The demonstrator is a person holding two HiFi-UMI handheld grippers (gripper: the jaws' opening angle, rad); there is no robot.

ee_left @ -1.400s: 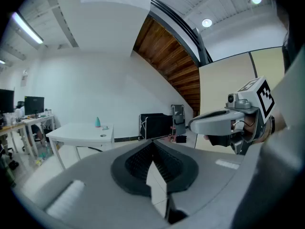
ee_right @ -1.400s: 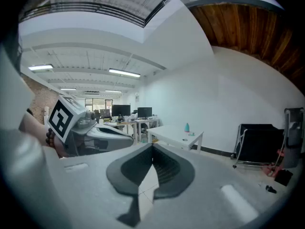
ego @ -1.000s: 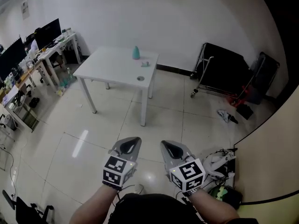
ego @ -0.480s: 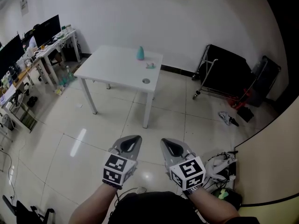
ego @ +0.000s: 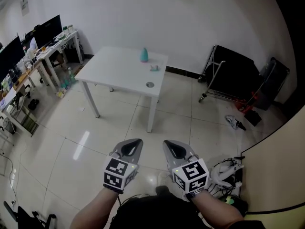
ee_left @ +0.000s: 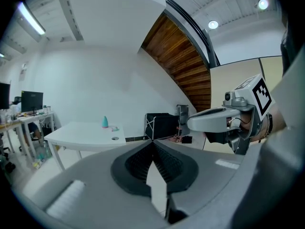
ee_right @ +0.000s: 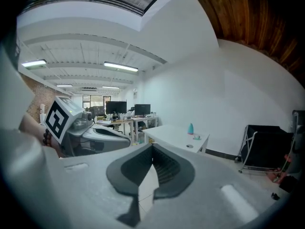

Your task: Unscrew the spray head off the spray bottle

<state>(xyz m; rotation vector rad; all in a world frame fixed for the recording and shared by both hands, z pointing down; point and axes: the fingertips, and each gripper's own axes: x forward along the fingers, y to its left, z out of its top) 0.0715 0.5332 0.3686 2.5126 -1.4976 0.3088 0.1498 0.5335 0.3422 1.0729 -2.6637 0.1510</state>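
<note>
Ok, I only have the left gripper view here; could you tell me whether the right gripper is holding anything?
Observer: No, the right gripper is shut, with nothing between its jaws.
Operator: Thank you. Is there any clutter down below what my view shows?
Observer: Yes, the head view shows a tangle of cables lying on the floor, just to the right of the right gripper.

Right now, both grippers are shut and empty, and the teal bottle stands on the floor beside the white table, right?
Not quite. The teal bottle stands on top of the white table, near its far edge, not on the floor; the head view shows it. The left gripper and the right gripper are indeed shut and empty.
</note>
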